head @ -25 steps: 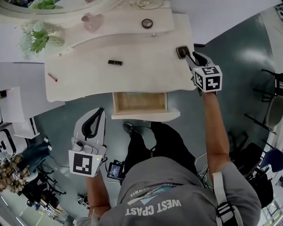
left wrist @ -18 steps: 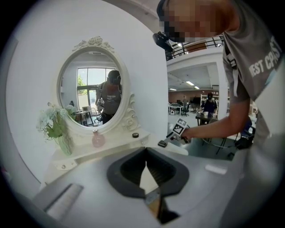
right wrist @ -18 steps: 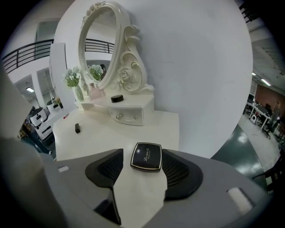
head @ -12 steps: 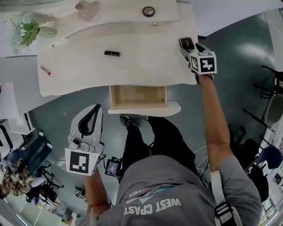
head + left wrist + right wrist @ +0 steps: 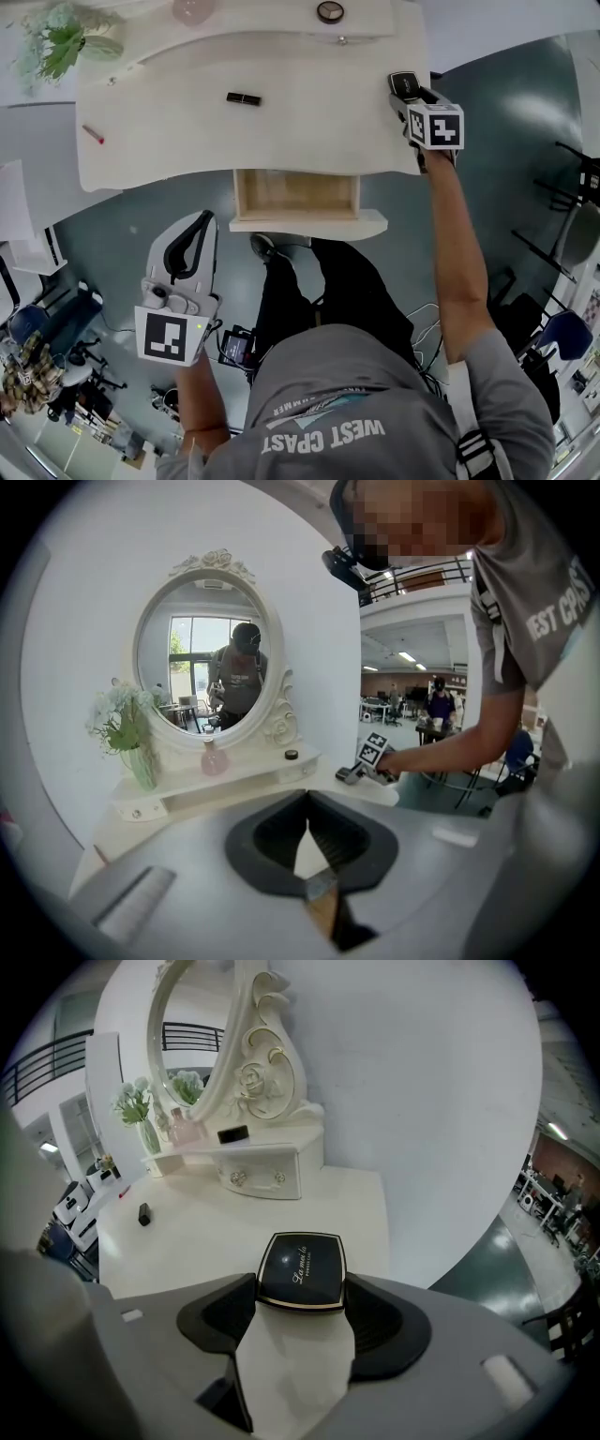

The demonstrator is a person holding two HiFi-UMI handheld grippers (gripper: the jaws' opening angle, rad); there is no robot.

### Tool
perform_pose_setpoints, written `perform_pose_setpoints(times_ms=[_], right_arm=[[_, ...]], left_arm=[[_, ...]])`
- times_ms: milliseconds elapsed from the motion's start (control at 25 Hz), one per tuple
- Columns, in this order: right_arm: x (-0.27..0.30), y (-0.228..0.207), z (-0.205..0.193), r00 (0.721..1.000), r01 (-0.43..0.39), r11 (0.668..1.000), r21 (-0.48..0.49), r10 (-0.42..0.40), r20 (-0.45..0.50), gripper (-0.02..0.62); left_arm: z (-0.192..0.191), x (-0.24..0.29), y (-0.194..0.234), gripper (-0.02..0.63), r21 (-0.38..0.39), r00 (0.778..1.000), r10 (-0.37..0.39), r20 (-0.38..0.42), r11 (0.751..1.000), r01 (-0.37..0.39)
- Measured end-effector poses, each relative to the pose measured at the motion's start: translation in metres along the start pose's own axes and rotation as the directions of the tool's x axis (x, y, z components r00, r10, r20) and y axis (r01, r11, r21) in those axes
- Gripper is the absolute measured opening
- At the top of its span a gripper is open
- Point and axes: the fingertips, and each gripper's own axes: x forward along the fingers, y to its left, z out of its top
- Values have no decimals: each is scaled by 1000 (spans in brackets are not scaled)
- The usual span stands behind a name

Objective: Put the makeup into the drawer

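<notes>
Reaching over the white vanity tabletop [image 5: 309,131], a person works to clear makeup into the open drawer [image 5: 309,225], which stands pulled out at the middle of the front edge and looks empty. The left tool [image 5: 204,223] hangs off the tabletop, below and left of the drawer, its jaws shut together on nothing. The right tool [image 5: 407,99] sits at the tabletop's far corner, up and right of the drawer. Its jaws have just opened wide and drawn in a little, and they bracket the near edge of a black compact [image 5: 302,1267] without a visible pinch. The case appears to lie flat on the tabletop, not yet lifted. It is close to square, its straight sides facing the pads, so no turn of the wrist seems needed. From the right tool it lies straight ahead, and the drawer is back toward the person and to the left. The right hand is plainly the nearer. A dark tube [image 5: 243,97] lies up and left of the drawer, well apart from both tools.
</notes>
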Motion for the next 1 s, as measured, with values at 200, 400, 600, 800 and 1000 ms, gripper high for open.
perform_pose_setpoints(times_ms=[200,400,600,800,1000], right_arm=[[-12,18,5,999,-30,999,-12,30,20,304],[-24,36,4,998,-57,998,-13,58,32,304],[-37,69,7,995,-90,995,-38,92,29,304],[-43,112,8,991,-128,989,-75,130,22,304],[-51,141,1,987,-159,980,-117,159,-12,304]], left_arm=[[-3,-3,7,2,6,1000,8,3,1000,-8],[-9,-5,14,1,18,1000,3,4,1000,-3],[-15,-21,32,2,-22,999,43,4,999,-43],[-27,-43,56,2,-50,996,84,21,995,-83],[-37,-56,64,2,-60,994,107,26,993,-106]])
